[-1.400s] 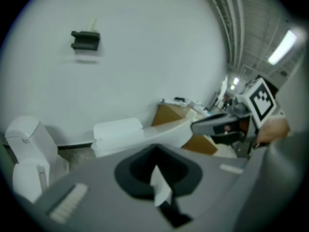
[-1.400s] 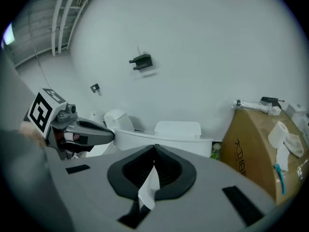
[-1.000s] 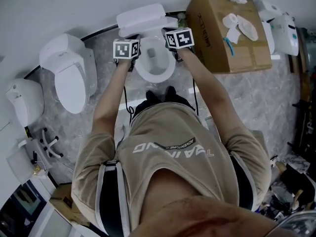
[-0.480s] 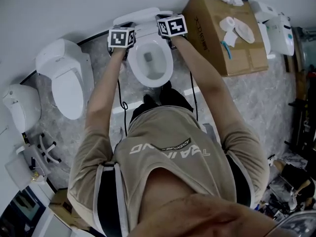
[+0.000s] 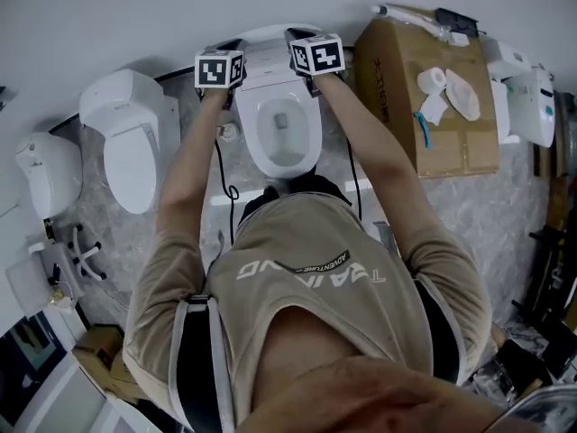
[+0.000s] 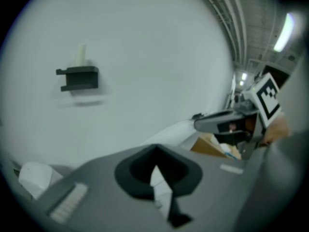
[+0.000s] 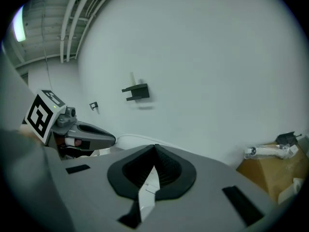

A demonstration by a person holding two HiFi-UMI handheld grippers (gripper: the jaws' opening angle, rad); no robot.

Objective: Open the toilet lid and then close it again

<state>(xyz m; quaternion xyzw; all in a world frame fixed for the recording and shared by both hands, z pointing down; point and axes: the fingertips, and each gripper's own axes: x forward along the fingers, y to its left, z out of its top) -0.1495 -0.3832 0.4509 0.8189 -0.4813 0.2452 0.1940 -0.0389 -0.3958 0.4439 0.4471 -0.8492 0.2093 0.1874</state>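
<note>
The white toilet (image 5: 285,133) stands in the middle of the head view with its bowl showing. Its lid (image 5: 270,54) is raised, back toward the wall. My left gripper (image 5: 225,72) is at the lid's left edge and my right gripper (image 5: 311,59) at its right edge. In the left gripper view the jaws (image 6: 157,178) are closed on a thin white edge of the lid (image 6: 170,131). The right gripper (image 7: 149,182) likewise pinches the white lid (image 7: 137,140). Each gripper view shows the other gripper across the lid.
A second toilet (image 5: 132,147) and a third white fixture (image 5: 45,174) stand to the left. A cardboard box (image 5: 401,106) with a paper roll on it sits close on the right. A black bracket (image 6: 78,78) hangs on the white wall behind.
Both grippers have moved back toward the wall with the lid, which has swung from partly raised to upright. The bowl is now fully uncovered.
</note>
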